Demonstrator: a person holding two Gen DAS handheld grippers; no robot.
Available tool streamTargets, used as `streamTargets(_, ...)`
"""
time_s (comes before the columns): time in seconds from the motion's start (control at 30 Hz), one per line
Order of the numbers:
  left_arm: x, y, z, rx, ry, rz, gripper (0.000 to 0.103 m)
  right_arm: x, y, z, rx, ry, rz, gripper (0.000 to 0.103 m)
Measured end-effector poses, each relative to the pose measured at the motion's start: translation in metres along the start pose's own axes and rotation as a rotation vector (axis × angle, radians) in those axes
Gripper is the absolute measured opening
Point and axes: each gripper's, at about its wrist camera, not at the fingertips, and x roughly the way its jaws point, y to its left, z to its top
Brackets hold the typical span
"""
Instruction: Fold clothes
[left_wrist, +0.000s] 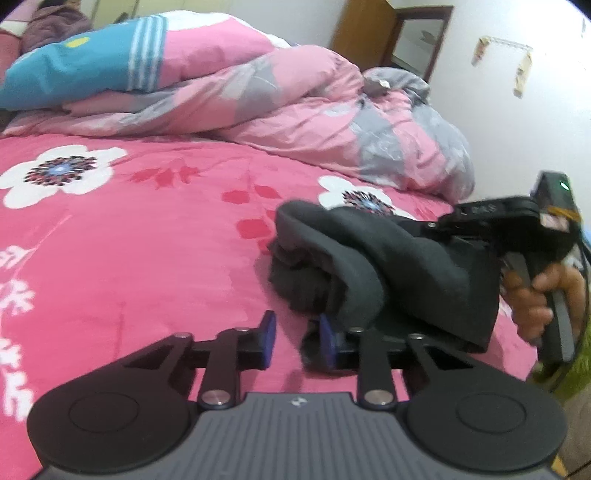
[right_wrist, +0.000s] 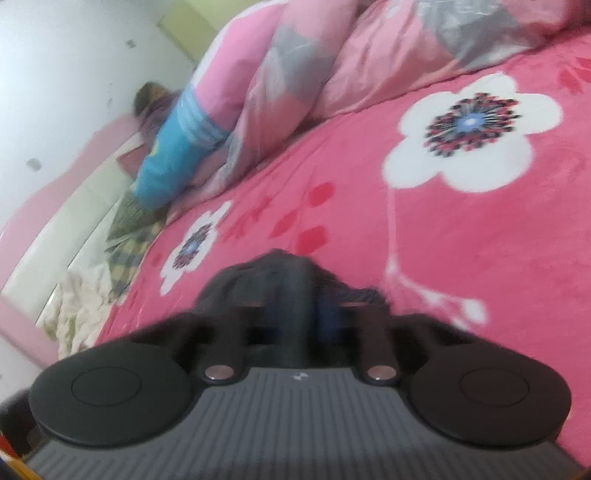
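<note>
Far left, at the head of the bed: a blue pillow (left_wrist: 70, 74) with white stripes, partly tucked under a heaped pink-and-grey quilt (left_wrist: 295, 107) that runs along the far side to the right. A purple bundle (left_wrist: 55, 20) lies beyond the pillow, too blurred to identify.

The near stretch of the bed (left_wrist: 129, 251) is bare, covered in a pink sheet with white flowers.

The left tool (left_wrist: 294, 338) sits low over the sheet. Its blue pads stand a narrow way apart; the sheet shows in the gap. The right-hand pad (left_wrist: 327, 338) touches the near edge of the dark grey garment (left_wrist: 369, 266); the left-hand one is clear of it.

The garment lies bunched on the sheet right of centre, its right side lifted.

The right tool (right_wrist: 295, 306) is closed on that lifted fold; dark cloth drapes over its fingers and hides the tips, and that view is blurred. A hand (left_wrist: 535, 299) grips its handle at the far right.

The right wrist view shows a pink bed frame (right_wrist: 48, 199), checked cloth (right_wrist: 129, 240) and a cream blanket (right_wrist: 77, 306) beside the bed.

Far right: a wooden cabinet (left_wrist: 365, 33) against a white wall (left_wrist: 517, 110).
</note>
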Motion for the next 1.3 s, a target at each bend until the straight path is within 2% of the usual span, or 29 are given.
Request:
streamTargets(0.17, -0.018, 0.016, 0.004, -0.078, -0.030, -0.004, 0.020, -0.024, 0.048, -0.029, -0.172, -0.024, 0.072, 0.003)
streamTargets(0.3, -0.033, 0.022, 0.008, -0.117, -0.062, -0.013, 0.020, -0.025, 0.078, -0.064, -0.291, 0.047, 0.109, 0.002)
streamTargets(0.4, -0.040, 0.020, 0.007, -0.104, -0.070, -0.022, 0.020, -0.017, 0.098, -0.099, -0.394, 0.115, 0.125, 0.002)
streamTargets(0.5, -0.041, 0.015, 0.004, -0.084, -0.055, -0.034, 0.024, -0.006, 0.111, -0.136, -0.483, 0.194, 0.105, 0.002)
streamTargets(0.63, -0.033, 0.009, -0.004, -0.066, -0.011, -0.032, 0.026, -0.007, 0.124, -0.167, -0.607, 0.228, 0.038, 0.006)
streamTargets(0.67, -0.033, 0.009, -0.006, -0.066, -0.008, -0.028, 0.026, -0.015, 0.127, -0.166, -0.619, 0.217, 0.042, 0.008)
streamTargets(0.73, -0.032, 0.009, -0.008, -0.063, -0.001, -0.022, 0.027, -0.032, 0.132, -0.162, -0.641, 0.192, 0.052, 0.022)
streamTargets(0.83, -0.033, 0.011, -0.011, -0.059, 0.004, -0.020, 0.033, -0.061, 0.126, -0.139, -0.607, 0.094, 0.070, 0.028)
streamTargets(0.97, -0.036, 0.010, -0.016, -0.050, 0.017, -0.012, 0.037, -0.077, 0.108, -0.103, -0.505, -0.006, 0.053, 0.035)
streamTargets(1.07, -0.035, 0.007, -0.020, -0.034, 0.029, 0.003, 0.043, -0.063, 0.107, -0.083, -0.460, -0.021, 0.038, 0.046)
streamTargets(1.1, -0.034, 0.006, -0.022, -0.028, 0.031, 0.010, 0.043, -0.056, 0.110, -0.076, -0.452, -0.016, 0.046, 0.052)
streamTargets(1.2, -0.031, 0.005, -0.028, -0.020, 0.041, 0.016, 0.044, -0.021, 0.129, -0.060, -0.476, 0.039, 0.069, 0.066)
streamTargets(1.23, -0.031, 0.004, -0.030, -0.017, 0.044, 0.018, 0.044, -0.007, 0.136, -0.057, -0.501, 0.064, 0.075, 0.074)
streamTargets(1.3, -0.030, 0.003, -0.033, -0.010, 0.047, 0.020, 0.044, 0.023, 0.150, -0.050, -0.554, 0.117, 0.086, 0.081)
